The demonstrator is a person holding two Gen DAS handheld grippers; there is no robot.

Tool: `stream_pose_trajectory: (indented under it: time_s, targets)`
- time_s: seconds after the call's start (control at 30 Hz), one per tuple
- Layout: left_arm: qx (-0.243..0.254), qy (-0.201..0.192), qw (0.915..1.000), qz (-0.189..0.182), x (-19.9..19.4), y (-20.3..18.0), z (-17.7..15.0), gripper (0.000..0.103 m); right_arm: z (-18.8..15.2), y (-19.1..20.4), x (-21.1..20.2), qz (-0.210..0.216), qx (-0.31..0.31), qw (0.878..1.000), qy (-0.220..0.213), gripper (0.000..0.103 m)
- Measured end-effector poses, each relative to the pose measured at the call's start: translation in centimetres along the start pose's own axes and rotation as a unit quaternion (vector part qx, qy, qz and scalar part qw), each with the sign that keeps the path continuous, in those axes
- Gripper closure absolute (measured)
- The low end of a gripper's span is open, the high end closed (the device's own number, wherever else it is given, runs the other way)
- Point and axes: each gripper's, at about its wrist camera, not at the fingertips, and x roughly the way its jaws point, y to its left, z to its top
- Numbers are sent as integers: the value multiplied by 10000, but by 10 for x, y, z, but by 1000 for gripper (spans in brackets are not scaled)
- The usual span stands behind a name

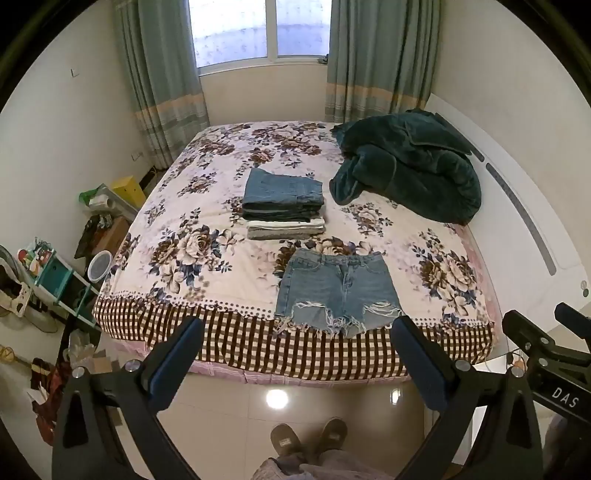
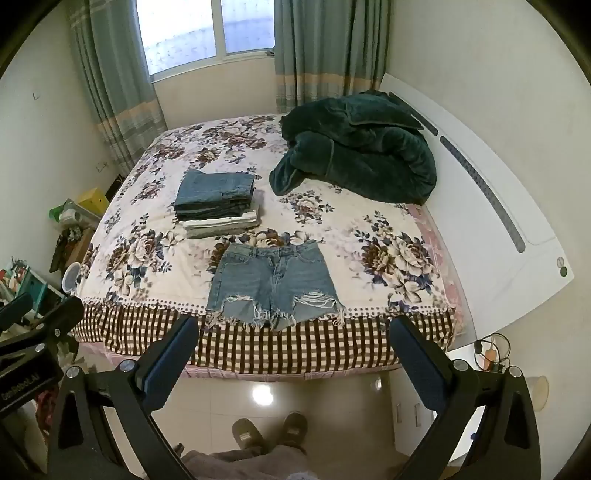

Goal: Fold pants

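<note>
Nearest the cameras, the person's slippered feet (image 1: 308,435) are standing on a glossy tiled floor (image 1: 332,398), short of the bed's edge. The left gripper (image 1: 297,336) is hovering above that floor with its jaws spread wide and nothing between them; its blue-padded fingers (image 1: 177,360) are framing the near edge of the bed. The right gripper (image 2: 293,334) is hanging beside it, jaws likewise gaping and holding nothing.

Just beyond the fingertips, a pair of denim shorts (image 1: 338,291) is lying flat and unfolded on the floral bedspread (image 1: 207,258), waistband pointing away and frayed hems trailing over the brown checked border (image 1: 236,339) at the near edge of the bed. Neither gripper is touching them.

Just behind the shorts, a stack of folded clothes (image 1: 284,203) is sitting near the middle of the bed, with folded jeans on top and paler garments underneath. To the right of the stack, a dark green plush blanket (image 1: 410,170) is lying in a heap against the white headboard (image 1: 517,206).

On the floor to the left of the bed, cluttered boxes and a small teal shelf (image 1: 55,277) are standing by the wall. At the far end, grey-green curtains (image 1: 162,74) are hanging either side of a bright window (image 1: 258,29).
</note>
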Motion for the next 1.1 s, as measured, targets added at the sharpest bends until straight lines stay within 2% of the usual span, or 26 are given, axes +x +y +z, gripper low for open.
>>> stream_pose_trajectory:
  time_s: [0.6, 1.1]
  targets:
    - [4, -74, 10000, 29, -2, 6, 5, 0, 6, 11, -11, -2, -158, 9999, -58, 0]
    - [14, -148, 9999, 44, -15, 8, 33, 0, 12, 15, -25, 57, -177, 9998, -118, 0]
